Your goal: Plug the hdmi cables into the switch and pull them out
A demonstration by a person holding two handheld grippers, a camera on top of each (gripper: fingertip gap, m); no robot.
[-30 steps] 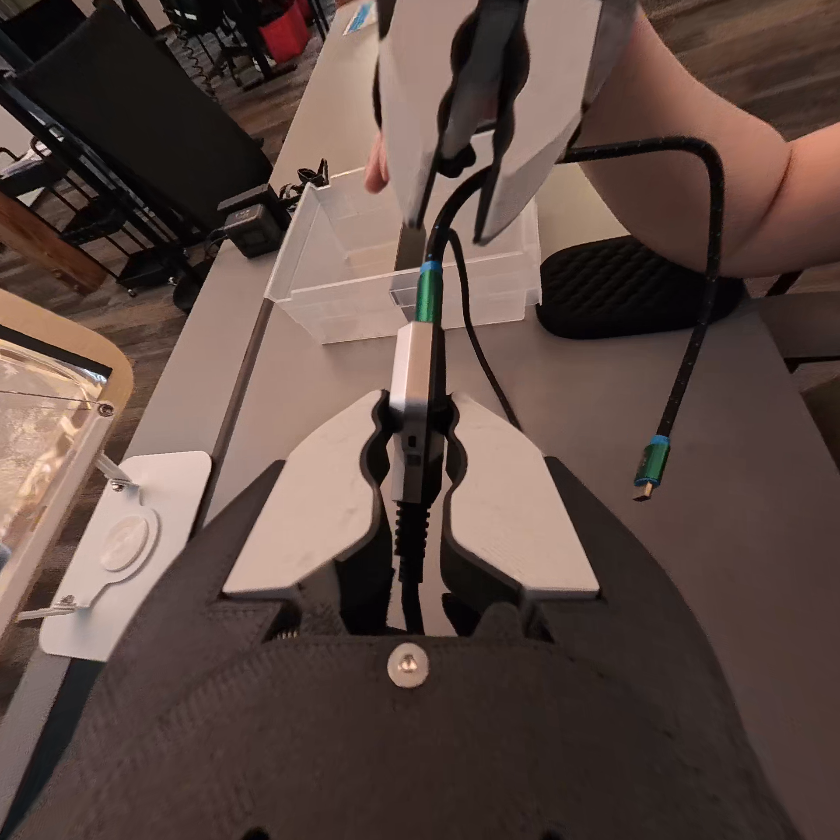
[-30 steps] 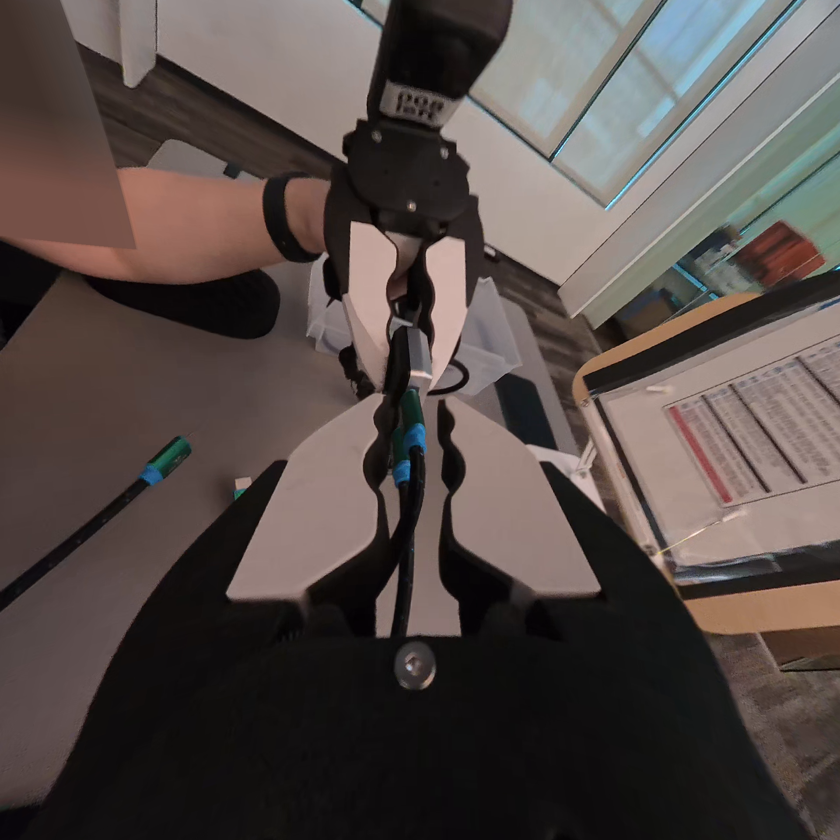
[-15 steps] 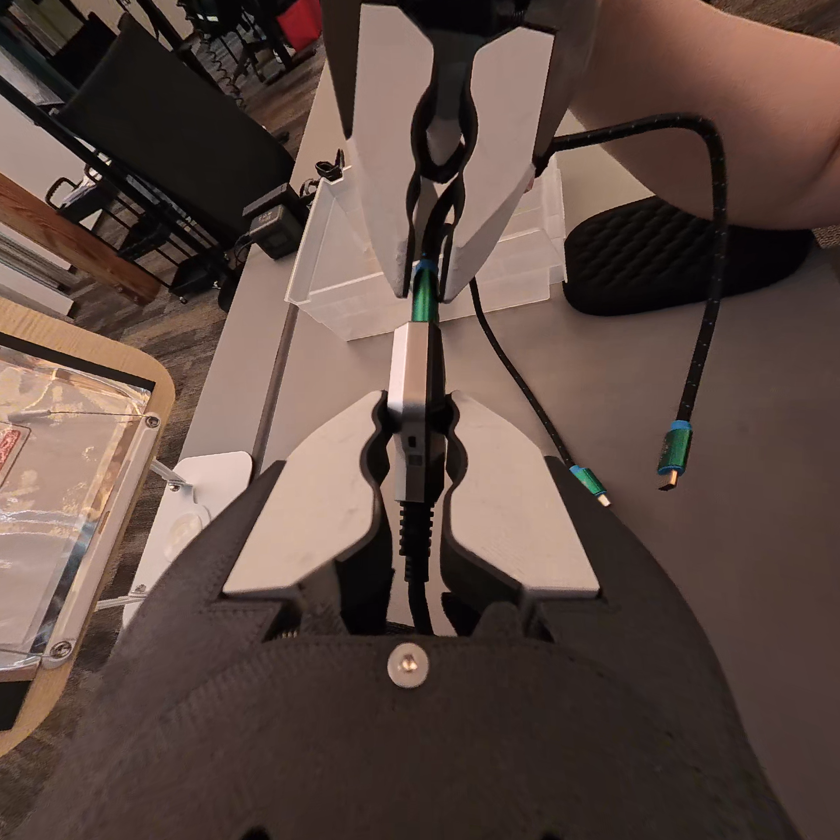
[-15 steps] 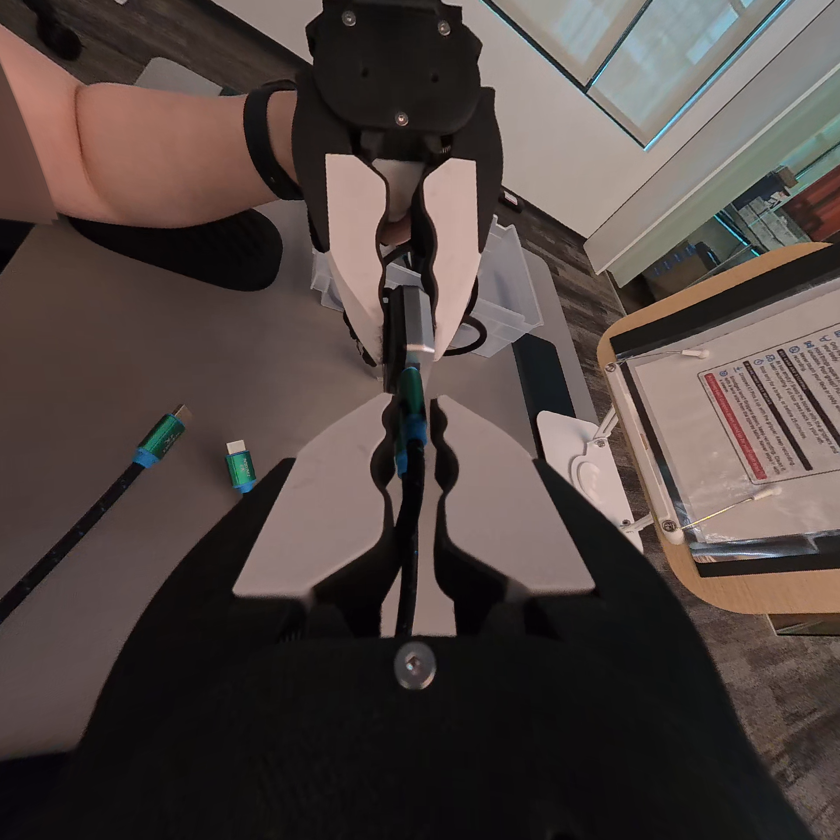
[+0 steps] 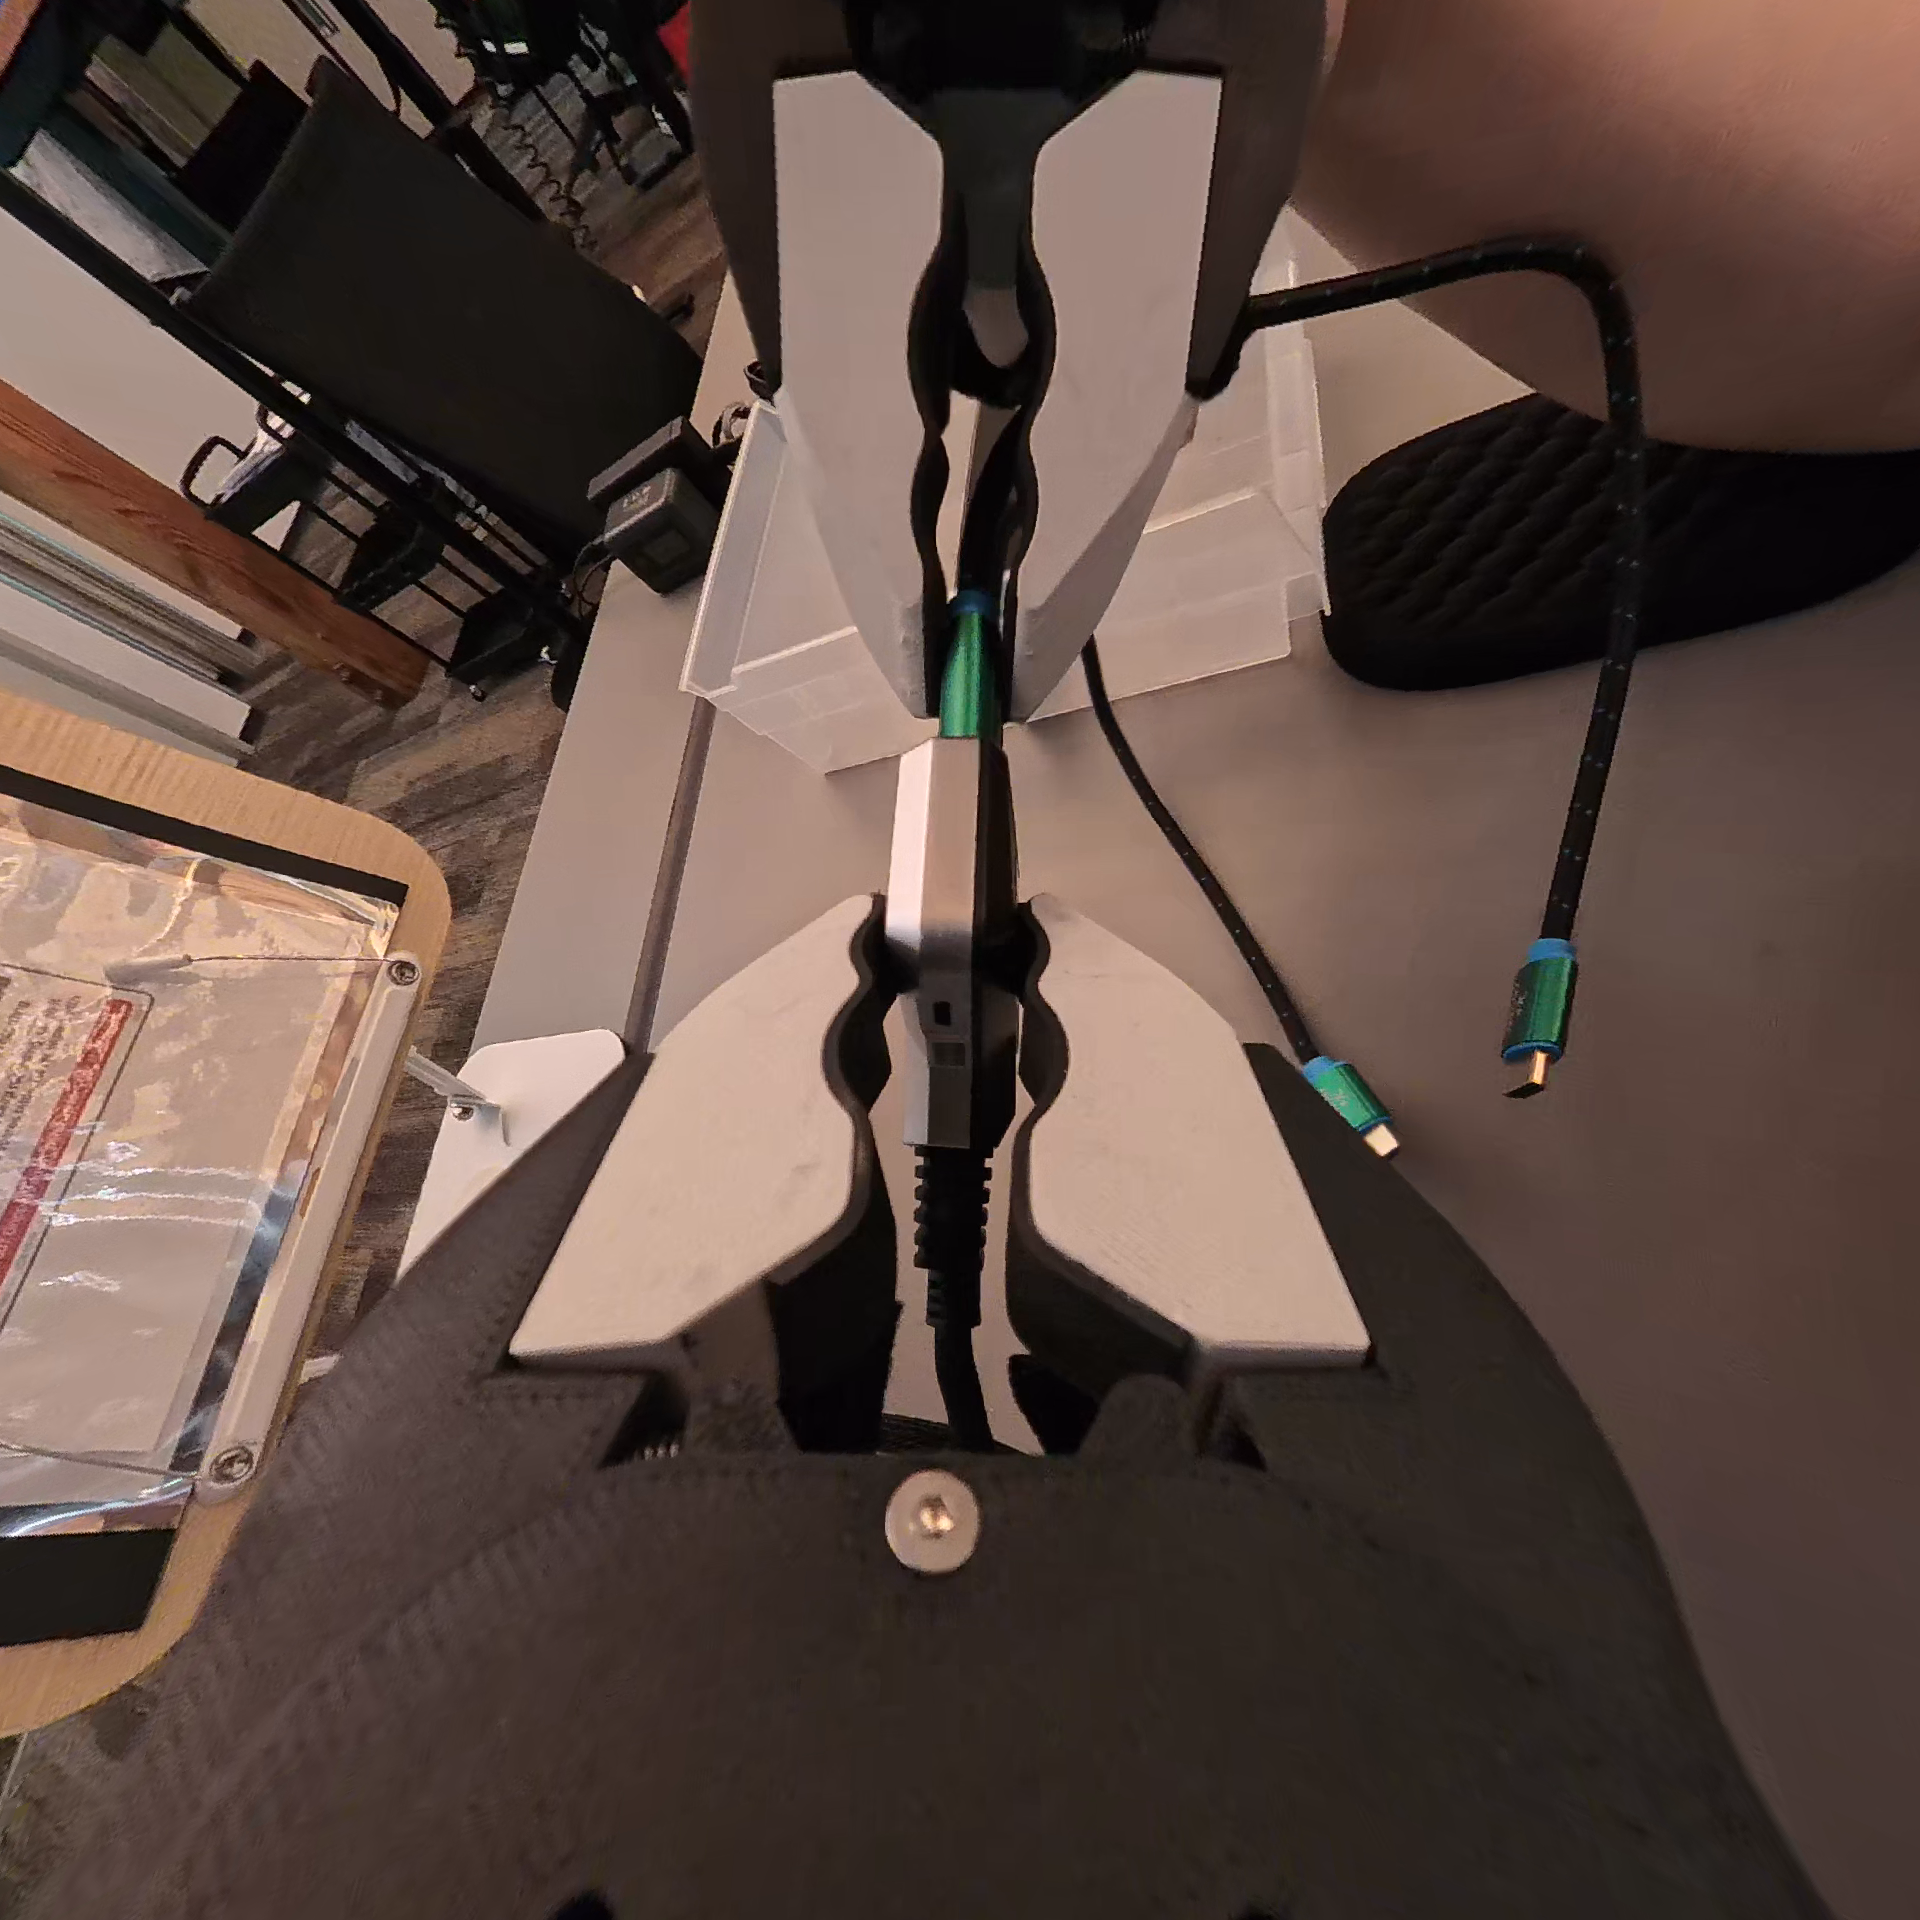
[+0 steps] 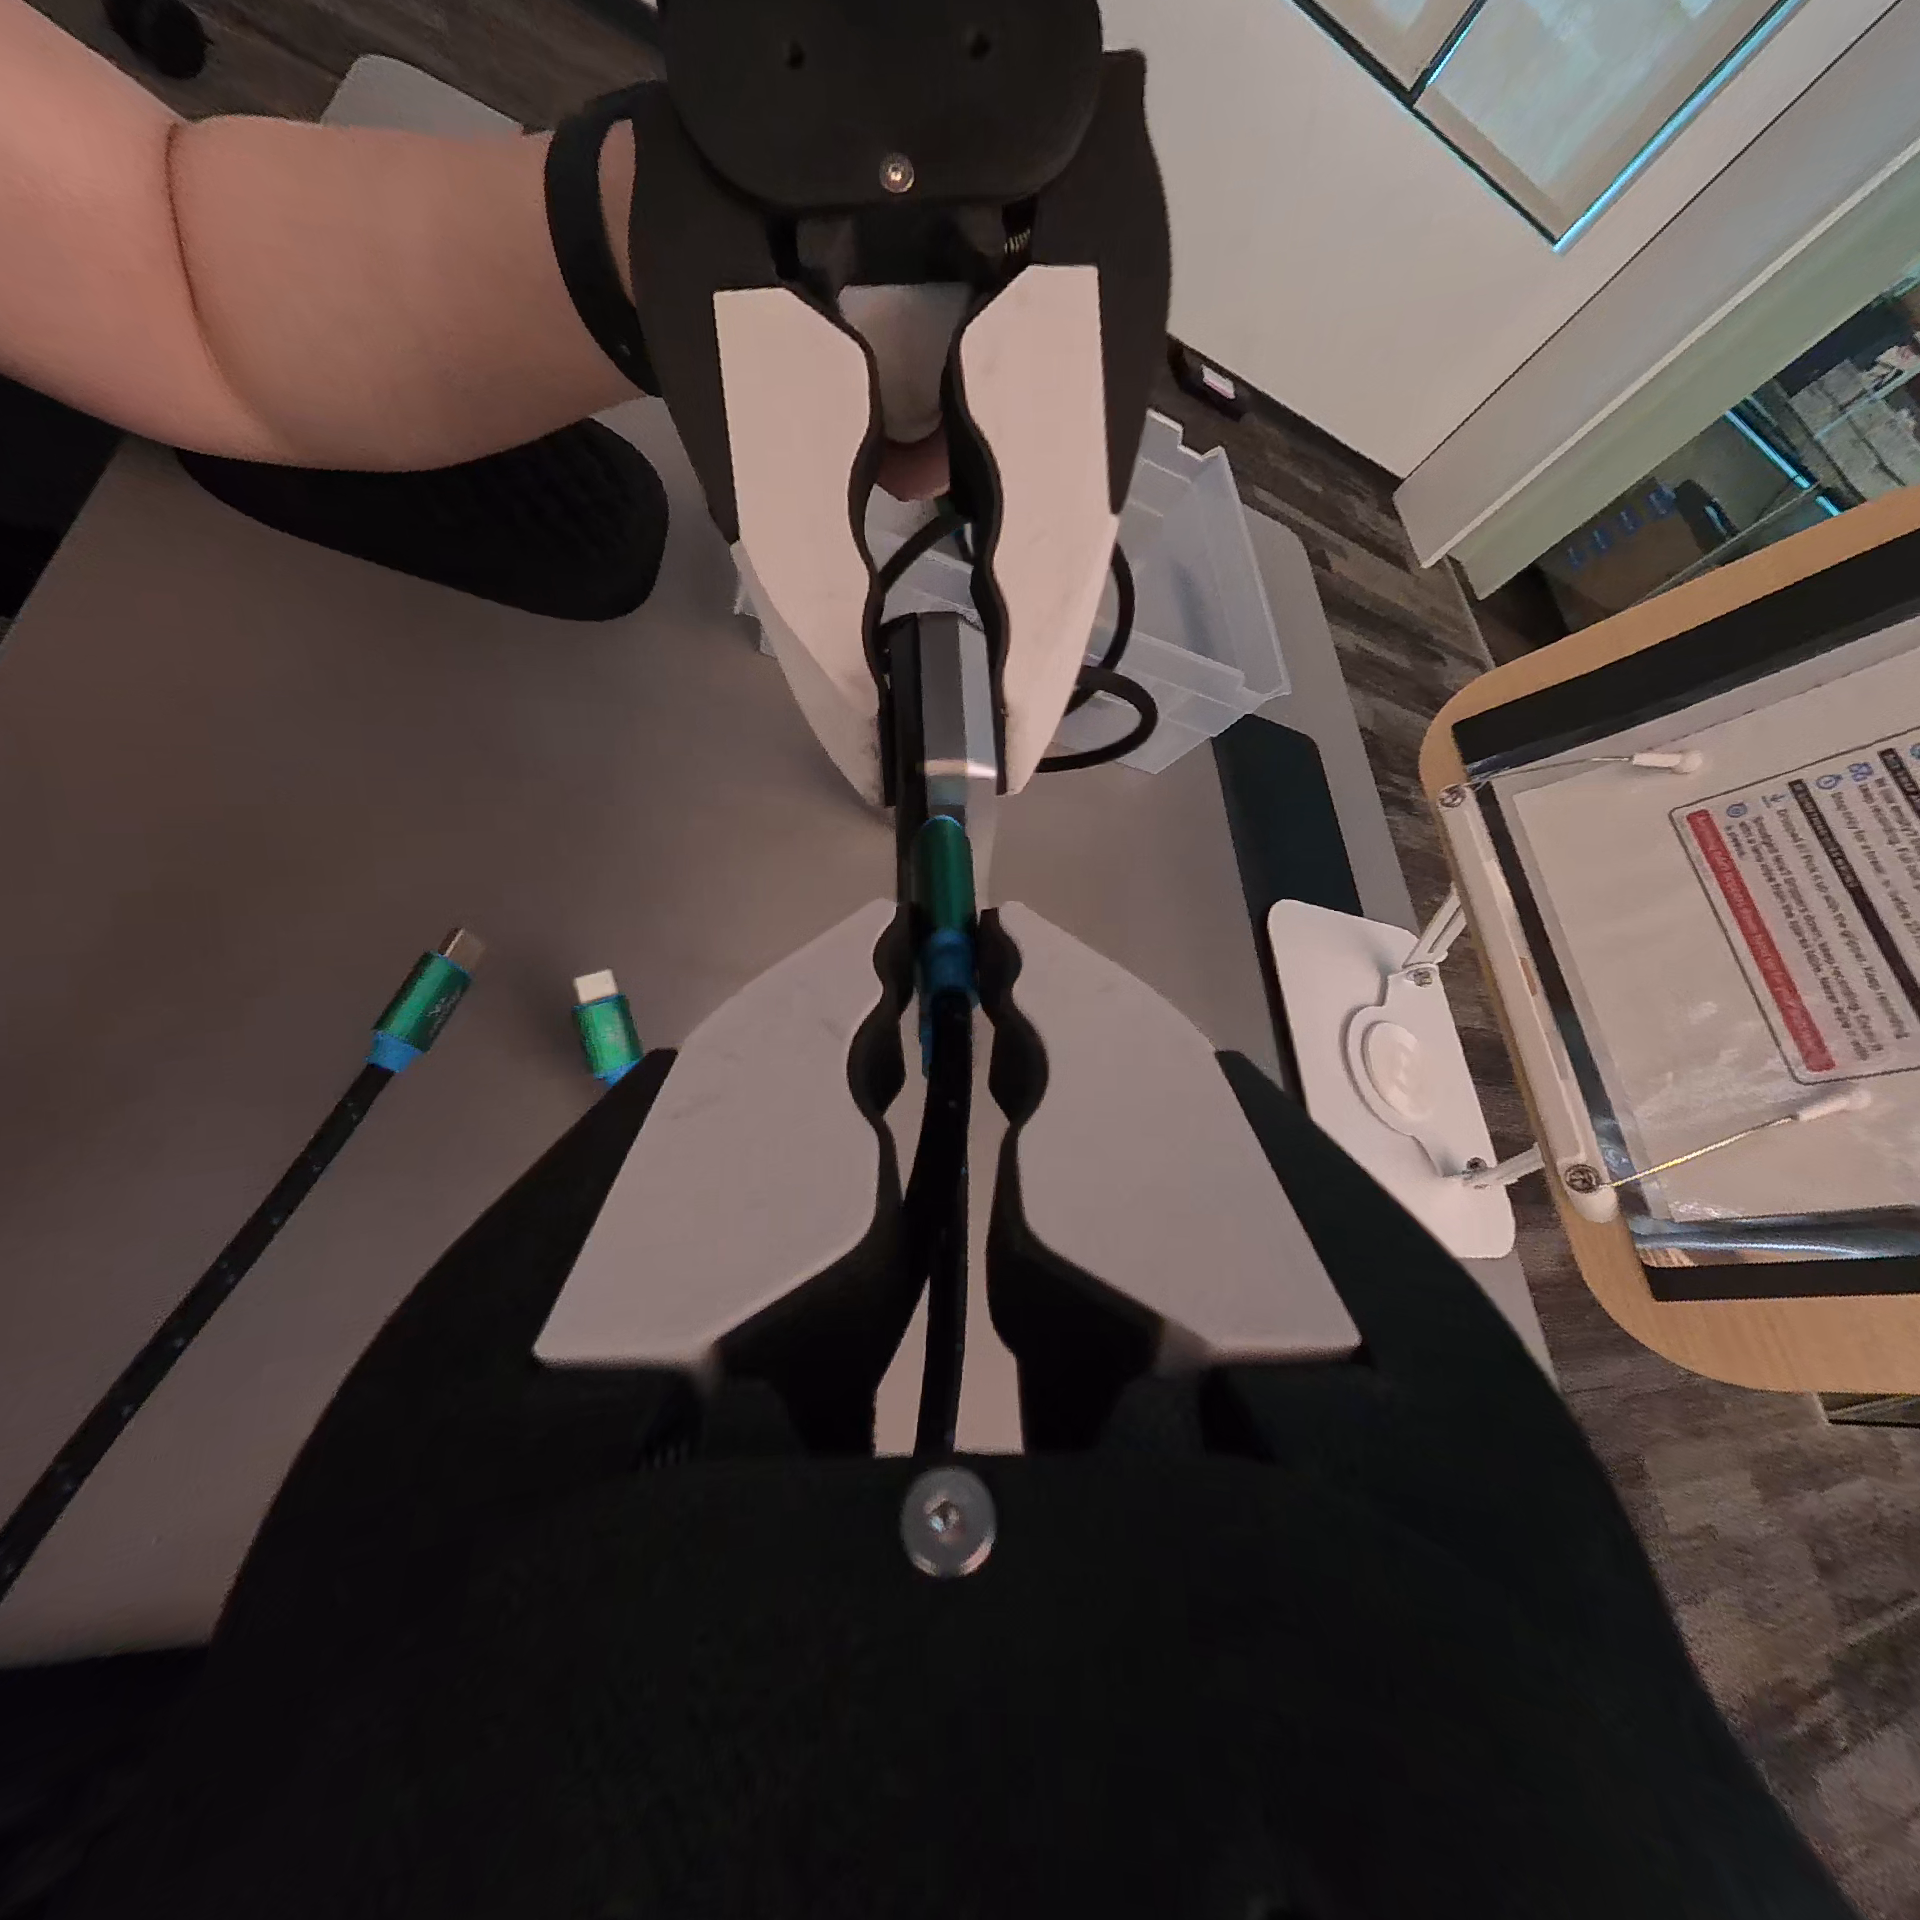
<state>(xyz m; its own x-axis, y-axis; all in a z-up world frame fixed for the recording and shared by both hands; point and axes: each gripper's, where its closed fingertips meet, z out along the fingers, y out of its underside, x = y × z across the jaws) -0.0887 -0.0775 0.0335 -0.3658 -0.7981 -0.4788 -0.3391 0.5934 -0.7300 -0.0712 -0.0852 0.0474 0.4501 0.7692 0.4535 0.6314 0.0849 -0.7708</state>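
Note:
My left gripper (image 5: 943,935) is shut on the silver switch (image 5: 930,831), held edge-up above the grey table (image 5: 1351,831); its black lead runs back between the fingers. My right gripper (image 6: 940,925) is shut on a black braided HDMI cable at the blue collar of its green plug (image 6: 940,862). The plug meets the switch's end (image 6: 956,717), and a short bit of metal shows between them. In the left wrist view the right gripper (image 5: 966,707) closes around the green plug (image 5: 966,686). The left gripper (image 6: 940,779) faces mine in the right wrist view.
Two loose green plugs show: one hangs on a looping cable (image 5: 1538,1023), one lies on the table (image 5: 1351,1101); both show in the right wrist view (image 6: 421,1003) (image 6: 608,1029). A clear plastic bin (image 5: 1195,582), a black pad (image 5: 1558,540) and a white stand base (image 6: 1382,1060) stand nearby.
The two grippers have drawn closer together, and the right gripper's tips have come up to the green plug by the switch. Both views have tilted down toward the table.

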